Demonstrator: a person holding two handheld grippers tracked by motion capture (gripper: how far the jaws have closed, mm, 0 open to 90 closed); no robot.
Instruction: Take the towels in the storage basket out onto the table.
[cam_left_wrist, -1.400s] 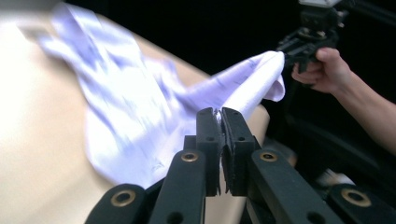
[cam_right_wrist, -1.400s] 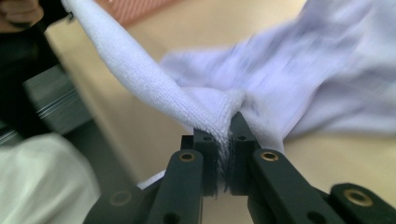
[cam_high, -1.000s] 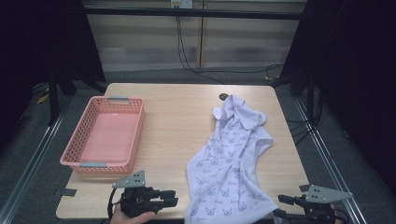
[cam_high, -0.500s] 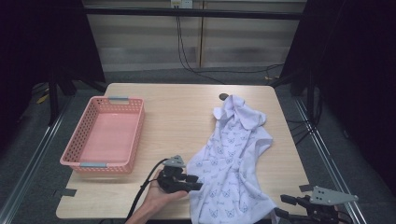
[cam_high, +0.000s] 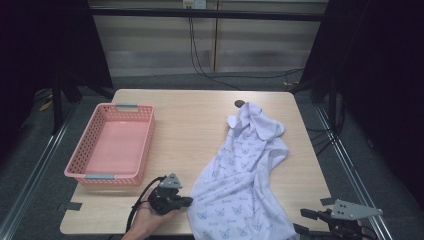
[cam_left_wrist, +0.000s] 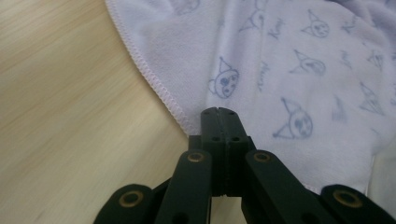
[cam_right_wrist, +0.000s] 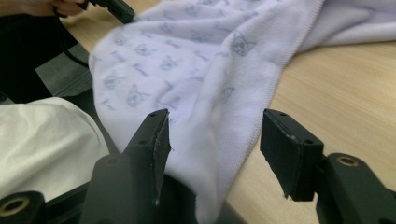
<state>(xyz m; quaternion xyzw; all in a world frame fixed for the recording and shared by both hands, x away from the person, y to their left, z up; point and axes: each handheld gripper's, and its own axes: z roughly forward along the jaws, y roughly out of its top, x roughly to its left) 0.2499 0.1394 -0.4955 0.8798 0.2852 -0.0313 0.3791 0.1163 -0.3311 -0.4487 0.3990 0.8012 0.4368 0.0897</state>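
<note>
- The pink basket (cam_high: 111, 147) stands empty on the table's (cam_high: 195, 125) left side.
- The printed white towel (cam_high: 245, 185) lies crumpled on the right half; its near end hangs over the front edge, cut off from sight.
- The left gripper (cam_left_wrist: 218, 113), jaws just brought together, meets the towel's stitched hem; whether cloth is pinched is unclear. It has moved right to that hem.
- The right gripper (cam_right_wrist: 212, 140) holds its jaws apart around the hanging edge, having opened slightly.
</note>
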